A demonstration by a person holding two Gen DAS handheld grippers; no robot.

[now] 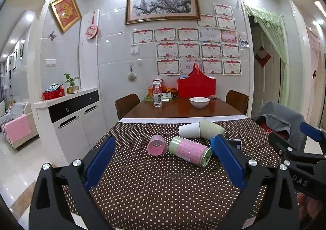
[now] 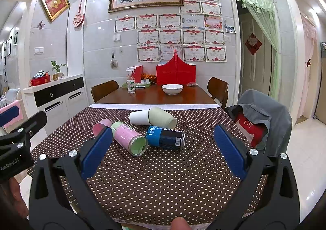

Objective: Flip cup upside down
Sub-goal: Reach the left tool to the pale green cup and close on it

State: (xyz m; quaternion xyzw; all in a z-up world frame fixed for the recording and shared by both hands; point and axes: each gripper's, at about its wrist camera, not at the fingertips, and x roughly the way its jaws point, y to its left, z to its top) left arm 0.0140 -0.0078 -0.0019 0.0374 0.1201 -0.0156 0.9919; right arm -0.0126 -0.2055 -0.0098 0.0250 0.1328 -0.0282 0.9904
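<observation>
A: Where do your tongs stand?

B: Your left tongs point(image 1: 163, 160) are spread wide over the dotted cloth point(image 1: 163, 189) on the worktop, gripping nothing. Your right tongs point(image 2: 163, 150) are just as wide, also with nothing between the blue pads.

A: And the cups?

B: All lie on their sides near the cloth's middle. The pink cup point(image 1: 156, 145) has its mouth toward you, just left of the pink-and-green canister point(image 1: 190, 151). Behind them, the white cup point(image 1: 189, 130) and the green cup point(image 1: 212, 129) lie together, the white one's end appearing tucked into the green. From your right view, a blue CoolTowel can point(image 2: 166, 137) lies just right of the canister.

A: Anything further back?

B: A white bowl point(image 1: 199, 101) and a spray bottle point(image 1: 157, 95) stand on the bare wood, well apart from the cups.
</observation>
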